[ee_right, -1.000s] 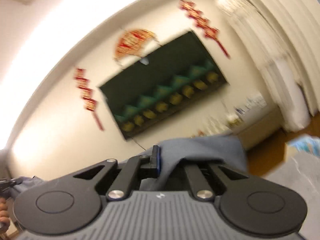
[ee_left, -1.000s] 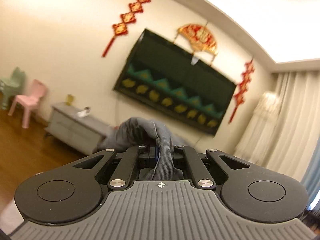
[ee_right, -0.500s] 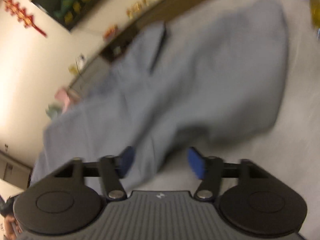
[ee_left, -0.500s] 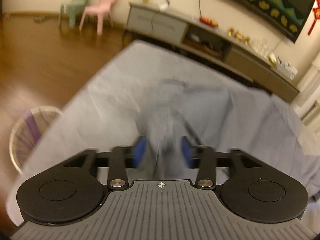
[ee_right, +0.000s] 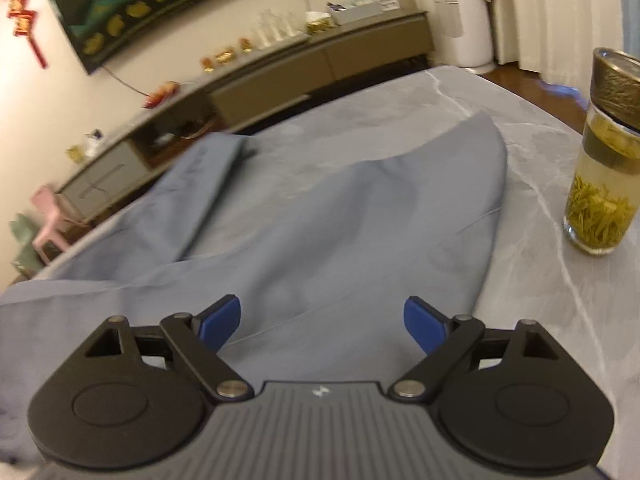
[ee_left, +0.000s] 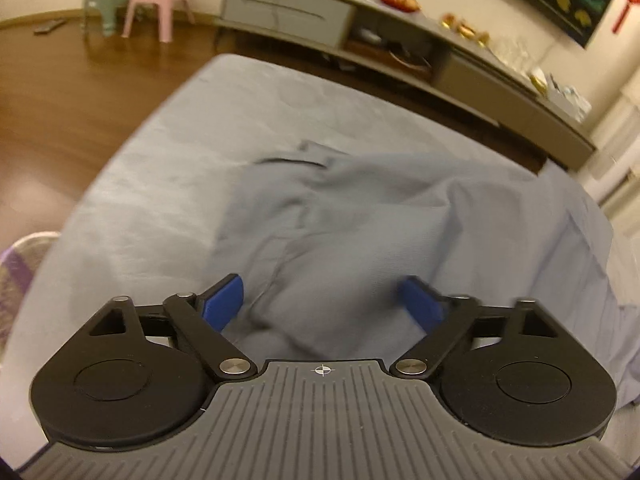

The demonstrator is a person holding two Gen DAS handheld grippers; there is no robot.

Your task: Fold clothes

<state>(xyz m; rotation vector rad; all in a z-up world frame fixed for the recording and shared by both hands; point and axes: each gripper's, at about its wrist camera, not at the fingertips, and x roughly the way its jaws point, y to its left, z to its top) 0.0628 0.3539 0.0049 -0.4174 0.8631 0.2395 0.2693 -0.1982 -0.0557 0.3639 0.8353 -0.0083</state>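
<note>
A grey-blue garment (ee_left: pixel 360 216) lies crumpled on the grey table (ee_left: pixel 160 184). My left gripper (ee_left: pixel 322 306) is open just above its near edge, blue pads (ee_left: pixel 222 304) wide apart and holding nothing. In the right wrist view the same garment (ee_right: pixel 340 232) spreads over the marble table (ee_right: pixel 540 292), one part pointing to the far right. My right gripper (ee_right: pixel 322 320) is open over the cloth and empty.
A glass jar of tea with a metal lid (ee_right: pixel 604 160) stands on the table at the right. A low TV cabinet (ee_left: pixel 400 36) runs along the far wall. Pink and green child chairs (ee_left: pixel 160 0) stand on the wood floor. A woven basket (ee_left: pixel 20 264) is at the left.
Both grippers held the garment up a second ago. They swung down to the table, opened and let go; the garment now lies on the table.
</note>
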